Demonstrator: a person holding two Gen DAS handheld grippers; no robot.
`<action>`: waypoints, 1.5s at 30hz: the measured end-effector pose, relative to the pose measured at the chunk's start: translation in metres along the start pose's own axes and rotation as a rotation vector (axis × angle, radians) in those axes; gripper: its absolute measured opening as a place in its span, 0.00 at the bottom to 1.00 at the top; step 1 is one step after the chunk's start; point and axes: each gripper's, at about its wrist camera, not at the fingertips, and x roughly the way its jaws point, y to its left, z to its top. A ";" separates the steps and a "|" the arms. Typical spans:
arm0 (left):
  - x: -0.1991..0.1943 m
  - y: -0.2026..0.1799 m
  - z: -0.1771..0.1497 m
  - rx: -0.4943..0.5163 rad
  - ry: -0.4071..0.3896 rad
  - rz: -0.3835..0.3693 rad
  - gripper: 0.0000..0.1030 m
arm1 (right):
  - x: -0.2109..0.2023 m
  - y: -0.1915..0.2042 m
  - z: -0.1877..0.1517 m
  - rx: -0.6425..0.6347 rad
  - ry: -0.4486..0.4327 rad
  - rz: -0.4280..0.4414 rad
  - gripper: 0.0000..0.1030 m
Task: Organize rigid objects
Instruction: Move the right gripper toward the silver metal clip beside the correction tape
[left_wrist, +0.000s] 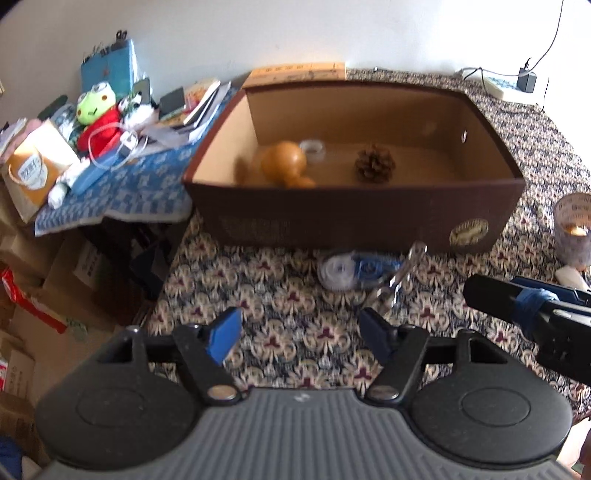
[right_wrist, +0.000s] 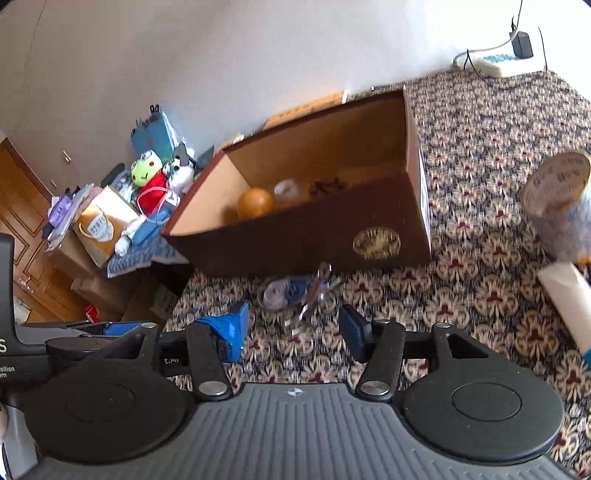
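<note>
A brown cardboard box (left_wrist: 354, 218) stands open on the patterned cloth; it also shows in the right wrist view (right_wrist: 295, 240). Inside lie a wooden gourd (left_wrist: 284, 162), a clear tape roll (left_wrist: 313, 148) and a pine cone (left_wrist: 375, 164). In front of the box lie a blue correction-tape dispenser (left_wrist: 354, 268) and a clear clip-like piece (left_wrist: 404, 273); both show in the right wrist view, the dispenser (right_wrist: 286, 291) and the clip (right_wrist: 317, 291). My left gripper (left_wrist: 301, 334) is open and empty, short of them. My right gripper (right_wrist: 293, 332) is open and empty, just before the clip.
A patterned candle jar (left_wrist: 574, 229) and a white tube (right_wrist: 565, 299) stand at the right. A side table at the left holds a frog plush (left_wrist: 96, 107), books and a paper bag (left_wrist: 35, 173). A power strip (right_wrist: 498, 64) lies by the far wall. Cardboard boxes are stacked below left.
</note>
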 end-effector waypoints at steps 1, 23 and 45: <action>0.001 0.000 -0.003 -0.003 0.008 0.002 0.70 | 0.000 0.000 -0.002 0.000 0.009 0.000 0.39; 0.035 0.007 -0.025 0.016 0.133 0.045 0.71 | 0.022 -0.008 -0.004 0.034 0.125 -0.042 0.40; 0.076 0.022 0.001 0.070 0.172 -0.088 0.71 | 0.065 -0.007 0.016 0.142 0.165 -0.010 0.37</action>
